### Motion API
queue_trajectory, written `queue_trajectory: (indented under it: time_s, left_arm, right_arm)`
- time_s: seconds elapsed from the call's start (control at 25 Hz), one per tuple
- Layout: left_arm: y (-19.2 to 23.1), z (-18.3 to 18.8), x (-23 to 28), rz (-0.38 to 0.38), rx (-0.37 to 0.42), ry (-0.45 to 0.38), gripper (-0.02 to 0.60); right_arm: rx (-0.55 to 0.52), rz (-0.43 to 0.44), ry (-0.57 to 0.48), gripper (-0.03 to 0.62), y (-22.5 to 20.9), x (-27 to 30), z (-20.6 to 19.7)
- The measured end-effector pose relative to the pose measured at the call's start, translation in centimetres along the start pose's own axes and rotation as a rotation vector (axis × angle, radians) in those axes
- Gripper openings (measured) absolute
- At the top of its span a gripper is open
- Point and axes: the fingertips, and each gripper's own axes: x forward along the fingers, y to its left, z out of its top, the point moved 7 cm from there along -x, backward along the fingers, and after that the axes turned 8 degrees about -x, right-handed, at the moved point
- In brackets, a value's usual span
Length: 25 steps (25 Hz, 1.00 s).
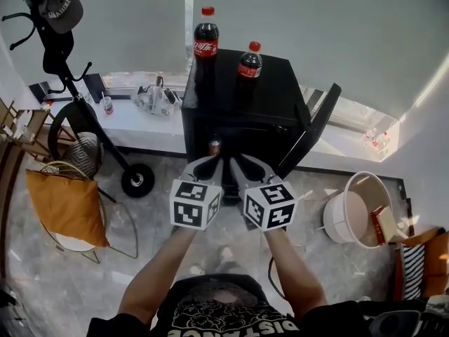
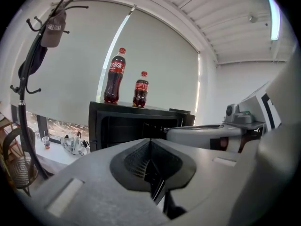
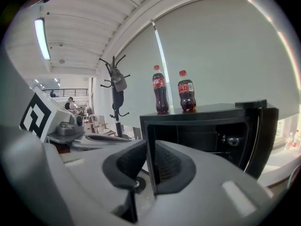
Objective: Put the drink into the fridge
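A black mini fridge [image 1: 280, 97] stands against the window wall with its door [image 1: 313, 125] swung open to the right. On top of it stand a tall cola bottle [image 1: 205, 44] and a shorter cola bottle [image 1: 250, 63]. A small can [image 1: 214, 146] shows inside the dark fridge opening. Both grippers hover side by side just in front of that opening. My left gripper [image 1: 210, 164] is shut and empty, its pads touching [image 2: 150, 142]. On my right gripper [image 1: 242, 162] the pads stand a narrow gap apart [image 3: 150, 147] with nothing between them. Both bottles [image 3: 161, 89] [image 3: 186, 92] appear above the fridge in the right gripper view.
A coat rack with a cap [image 1: 59, 5] stands at the left, its round base [image 1: 137, 180] on the floor near the fridge. An orange cushion [image 1: 66, 206] lies on a wire chair. A white bucket [image 1: 351, 209] sits right of the door. Small items [image 1: 154, 98] lie on the window ledge.
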Motion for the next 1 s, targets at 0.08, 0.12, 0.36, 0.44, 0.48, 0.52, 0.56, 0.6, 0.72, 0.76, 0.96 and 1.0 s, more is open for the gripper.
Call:
queue_trajectory:
  time_s: [0.08, 0.12, 0.36, 0.44, 0.48, 0.52, 0.56, 0.6, 0.72, 0.76, 0.96, 1.0]
  left_arm:
    - [-0.1, 0.1, -0.5, -0.011, 0.006, -0.002, 0.003]
    - [-0.2, 0.2, -0.7, -0.016, 0.009, -0.002, 0.003]
    - [-0.1, 2.0, -1.3, -0.059, 0.026, -0.016, 0.003]
    - [-0.2, 3.0, -1.2, -0.075, 0.036, -0.026, 0.003]
    - [-0.2, 3.4, -1.2, -0.083, 0.041, -0.03, 0.003]
    - [-0.2, 3.8, -1.0, -0.09, 0.043, -0.032, 0.003]
    - [-0.2, 4.3, -0.9, -0.095, 0.043, -0.034, 0.003]
    - [-0.3, 4.6, -0.6, -0.099, 0.042, -0.036, 0.003]
    - [-0.5, 5.7, 0.0, -0.105, 0.047, -0.046, 0.003]
    - [-0.6, 6.0, 0.2, -0.105, 0.049, -0.049, 0.003]
    - [-0.6, 7.7, 2.7, -0.08, 0.046, -0.071, 0.003]
    - [-0.6, 8.1, 3.3, -0.074, 0.046, -0.074, 0.003]
  right_arm:
    - [0.003, -0.001, -0.006, 0.057, 0.5, -0.2, 0.3]
    - [0.003, -0.001, -0.009, 0.058, 0.7, -0.3, 0.4]
    - [-0.008, -0.009, -0.031, 0.075, 0.6, -0.6, 2.7]
    - [-0.016, -0.012, -0.04, 0.077, 0.3, -0.7, 3.7]
    - [-0.021, -0.013, -0.043, 0.077, 0.0, -0.6, 4.2]
    - [-0.026, -0.014, -0.047, 0.081, -0.2, -0.6, 4.7]
    - [-0.031, -0.014, -0.051, 0.084, -0.5, -0.5, 5.2]
    - [-0.037, -0.014, -0.054, 0.086, -0.9, -0.5, 5.7]
    - [-0.059, -0.01, -0.062, 0.089, -2.2, -0.1, 7.2]
    - [-0.069, -0.008, -0.065, 0.091, -2.6, 0.1, 7.6]
    - [-0.102, 0.022, -0.087, 0.101, -5.3, 1.7, 9.5]
    - [-0.109, 0.031, -0.088, 0.104, -5.9, 2.0, 9.8]
